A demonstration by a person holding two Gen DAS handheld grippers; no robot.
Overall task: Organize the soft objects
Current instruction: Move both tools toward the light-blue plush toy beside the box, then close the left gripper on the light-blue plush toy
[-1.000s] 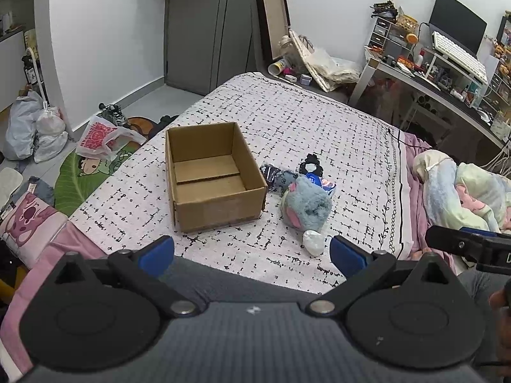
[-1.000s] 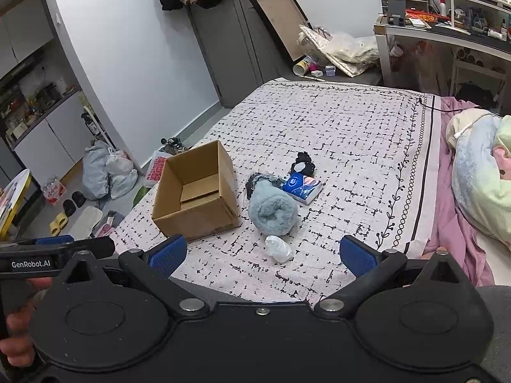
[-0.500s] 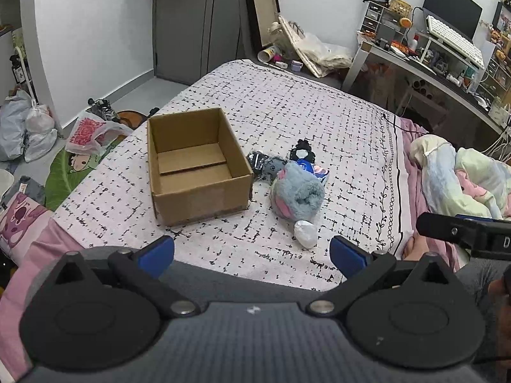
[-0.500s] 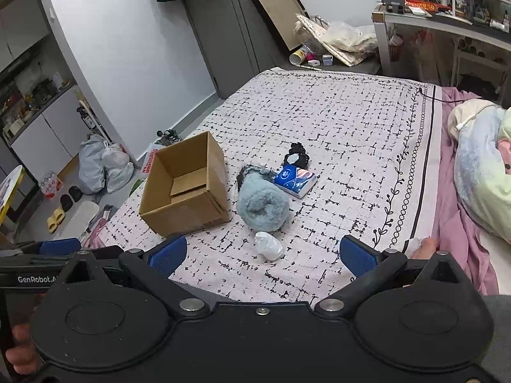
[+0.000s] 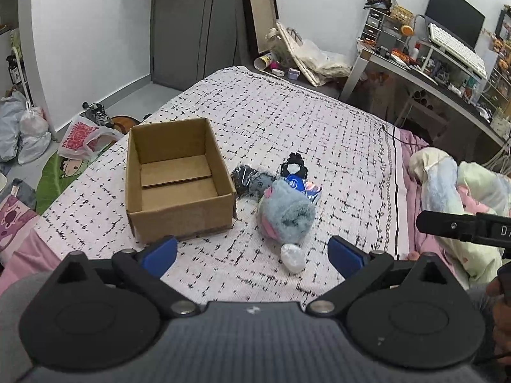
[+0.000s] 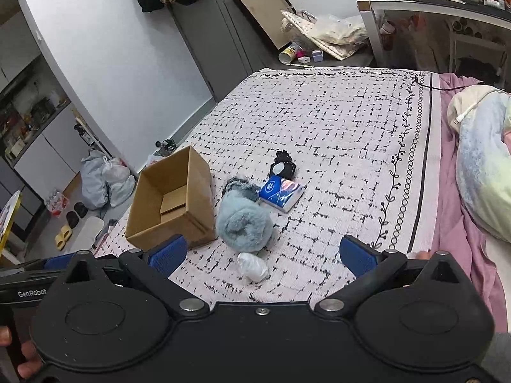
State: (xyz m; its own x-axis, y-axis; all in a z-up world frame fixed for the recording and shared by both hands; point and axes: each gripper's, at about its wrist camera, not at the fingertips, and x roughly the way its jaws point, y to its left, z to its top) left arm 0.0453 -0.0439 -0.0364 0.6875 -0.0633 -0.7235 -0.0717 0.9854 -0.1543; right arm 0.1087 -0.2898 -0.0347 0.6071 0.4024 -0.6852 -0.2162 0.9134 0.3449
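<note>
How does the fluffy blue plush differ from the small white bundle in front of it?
The blue plush is furry, pale blue and far bulkier; the white bundle is smooth, white and small. The plush lies close beside the cardboard box; the bundle lies nearer the grippers. Both rest on the bedspread, ungrasped.

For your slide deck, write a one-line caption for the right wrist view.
Open right gripper above a patterned bed with an empty cardboard box, fluffy blue plush and small white bundle.

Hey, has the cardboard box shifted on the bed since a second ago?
No. The cardboard box keeps its place beside the fluffy blue toy on the bedspread; only the cameras moved.
</note>
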